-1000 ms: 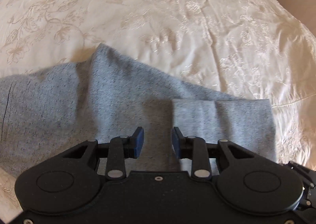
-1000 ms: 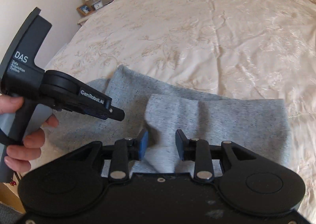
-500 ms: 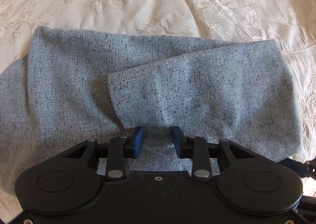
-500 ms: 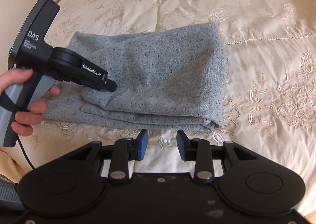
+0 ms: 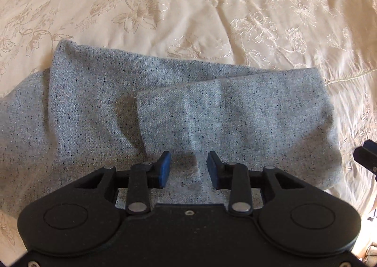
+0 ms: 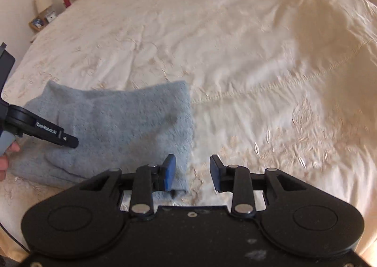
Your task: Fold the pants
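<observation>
The grey speckled pants (image 5: 212,111) lie folded in layers on the cream bedspread (image 5: 165,8), a top flap overlapping the lower layers. My left gripper (image 5: 188,170) is open and empty, its jaws just above the near part of the pants. In the right wrist view the folded pants (image 6: 117,125) lie at the left. My right gripper (image 6: 192,172) is open and empty at the pants' right near corner, over the bedspread (image 6: 235,55). The left gripper (image 6: 47,132) shows there over the pants' left side.
The embroidered bedspread spreads wide beyond and right of the pants. A bedside table (image 6: 42,22) with a lamp and small items stands at the far left by the wall. The right gripper's tip (image 5: 367,156) shows at the left view's right edge.
My right gripper has swung right and tilted up, so the pants moved to the left of its view. My left gripper has drawn back slightly. Both stay open.
</observation>
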A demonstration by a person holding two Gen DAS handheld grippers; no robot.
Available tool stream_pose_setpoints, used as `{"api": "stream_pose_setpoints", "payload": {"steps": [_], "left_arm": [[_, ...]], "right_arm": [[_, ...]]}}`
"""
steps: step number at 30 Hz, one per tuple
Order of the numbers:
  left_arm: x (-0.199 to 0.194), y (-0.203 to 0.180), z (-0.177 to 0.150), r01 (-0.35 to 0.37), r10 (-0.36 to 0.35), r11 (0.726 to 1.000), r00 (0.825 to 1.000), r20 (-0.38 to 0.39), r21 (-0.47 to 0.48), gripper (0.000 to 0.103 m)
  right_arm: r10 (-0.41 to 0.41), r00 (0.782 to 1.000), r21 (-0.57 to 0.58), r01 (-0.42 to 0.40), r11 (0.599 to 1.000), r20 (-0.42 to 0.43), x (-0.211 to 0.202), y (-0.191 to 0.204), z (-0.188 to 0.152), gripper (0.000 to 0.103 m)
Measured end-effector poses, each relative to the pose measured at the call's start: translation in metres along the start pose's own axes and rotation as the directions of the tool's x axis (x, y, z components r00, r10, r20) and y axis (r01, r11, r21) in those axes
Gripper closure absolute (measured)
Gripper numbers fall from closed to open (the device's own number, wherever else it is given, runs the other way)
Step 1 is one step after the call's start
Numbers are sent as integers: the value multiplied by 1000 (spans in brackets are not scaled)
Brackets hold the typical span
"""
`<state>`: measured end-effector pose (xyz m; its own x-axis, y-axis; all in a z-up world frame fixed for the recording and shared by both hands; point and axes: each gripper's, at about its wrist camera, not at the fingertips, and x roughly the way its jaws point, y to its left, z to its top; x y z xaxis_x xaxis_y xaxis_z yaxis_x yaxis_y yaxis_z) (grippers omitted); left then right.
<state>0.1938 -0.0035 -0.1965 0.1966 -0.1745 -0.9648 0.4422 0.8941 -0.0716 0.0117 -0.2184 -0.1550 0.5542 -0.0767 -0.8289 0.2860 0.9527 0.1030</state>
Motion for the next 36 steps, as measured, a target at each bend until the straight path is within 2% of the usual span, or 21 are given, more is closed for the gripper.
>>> {"api": "stream_pose_setpoints", "payload": {"steps": [2,4,6,8,9,12,15,17,19,22,27,32,36], "left_arm": [[3,-4,-1,-15,15,1000,1000,-2,-10,59],[14,-7,-4,-37,36,999,999,-32,-25,59],[22,-7,-14,-54,52,998,997,-50,-28,59],[22,-4,-22,-68,68,998,997,-45,-5,57],[19,-5,-25,-73,73,997,997,-38,1,57],[3,0,-32,-62,62,998,998,-8,-30,57],[-12,10,-37,-62,63,994,998,17,-90,57],[-20,19,-43,-79,81,989,997,12,-123,57],[-27,28,-49,-87,88,983,996,2,-163,57],[-34,46,-60,-103,104,971,995,-7,-217,57],[-52,87,-80,-145,151,947,988,0,-287,57],[-70,148,-89,-162,185,913,982,27,-374,57],[-79,202,-86,-174,212,896,976,51,-409,57]], "right_arm": [[46,999,-12,-46,999,6,10,5,16,69],[67,997,-25,-67,997,-26,26,9,25,69],[41,993,-25,-44,999,-115,47,8,21,69],[17,967,-19,-23,1000,-254,67,1,3,69],[37,958,11,-36,999,-283,69,-5,-6,69],[63,963,20,-60,998,-262,53,-13,-11,69],[61,988,-53,-69,996,-144,31,-9,4,69],[77,994,-102,-85,991,-76,28,-3,19,69],[103,993,-128,-108,986,-51,35,4,36,69],[114,992,-154,-122,981,-59,57,14,50,69],[48,981,-149,-77,986,-188,103,12,51,70],[19,981,-135,-45,990,-191,98,17,56,69],[-28,991,-143,9,990,-132,76,34,61,69]]}}
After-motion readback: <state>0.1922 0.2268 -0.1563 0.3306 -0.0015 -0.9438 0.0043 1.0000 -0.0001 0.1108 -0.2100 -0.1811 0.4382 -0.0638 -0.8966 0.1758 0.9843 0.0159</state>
